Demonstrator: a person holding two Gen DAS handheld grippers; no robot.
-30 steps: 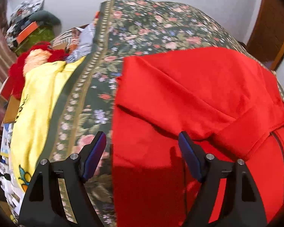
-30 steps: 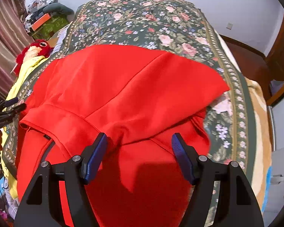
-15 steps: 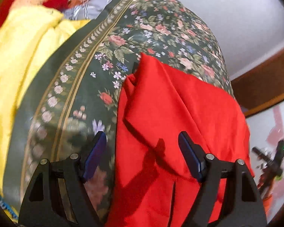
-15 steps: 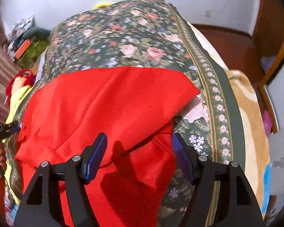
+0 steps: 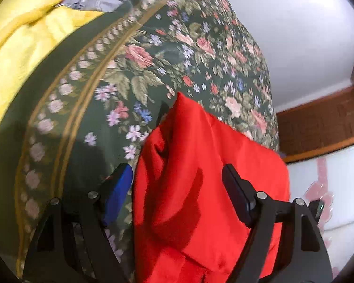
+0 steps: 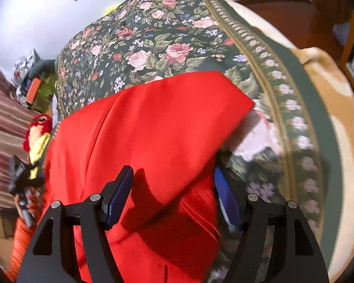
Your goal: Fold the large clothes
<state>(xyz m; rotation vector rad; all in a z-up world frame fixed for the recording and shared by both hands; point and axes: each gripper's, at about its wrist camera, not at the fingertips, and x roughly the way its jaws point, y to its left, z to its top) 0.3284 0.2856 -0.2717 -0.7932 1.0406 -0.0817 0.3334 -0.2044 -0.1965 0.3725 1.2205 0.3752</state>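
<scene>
The red garment point(image 6: 153, 127) lies half-folded on the flowered bed point(image 6: 167, 37). Both the left hand-held gripper point(image 5: 177, 184) and the right hand-held gripper point(image 6: 173, 186) gape empty over its side edges; each should pinch both layers squarely. Since a second ago both have swung outward and lower.

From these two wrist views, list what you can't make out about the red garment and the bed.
- Red garment: near end cut off by the bottom edge and the gripper frames, both views.
- Its underside: hidden by the folded-over layer.
- Floral bedspread: its right border is motion-blurred in the right wrist view.
- Yellow cloth: blurred and cut off at the left edge, left wrist view.
</scene>
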